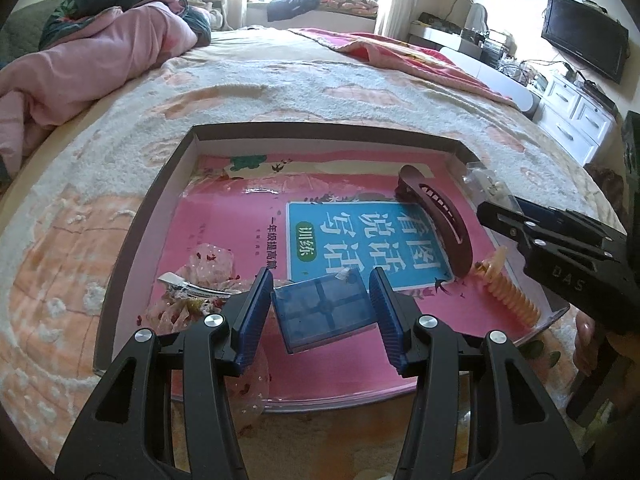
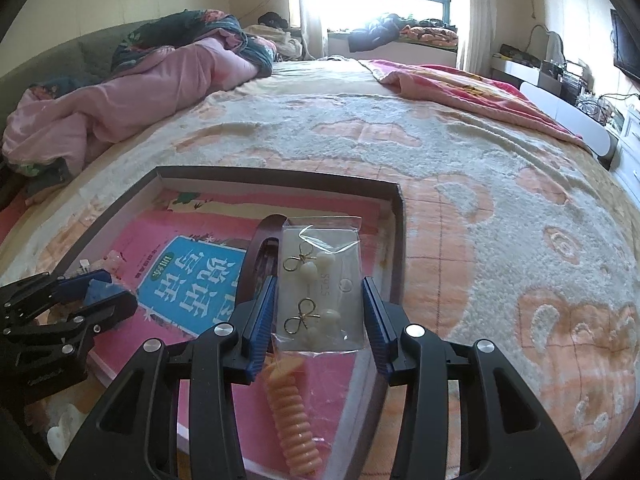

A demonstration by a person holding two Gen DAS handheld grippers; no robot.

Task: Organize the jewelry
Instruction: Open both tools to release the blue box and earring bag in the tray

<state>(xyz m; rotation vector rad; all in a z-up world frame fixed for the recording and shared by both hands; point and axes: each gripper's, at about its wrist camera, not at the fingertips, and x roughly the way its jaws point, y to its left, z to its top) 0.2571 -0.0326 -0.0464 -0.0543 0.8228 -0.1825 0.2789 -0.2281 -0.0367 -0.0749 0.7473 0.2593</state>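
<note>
Pinching a small blue box between its pads, the left gripper holds it over the pink book in the tray — the right gripper clamps a clear earring packet between moderately parted jaws, above the tray's right side.

Black tongs, ribbed blue pads, silver screws, "DAS" marking.
</note>
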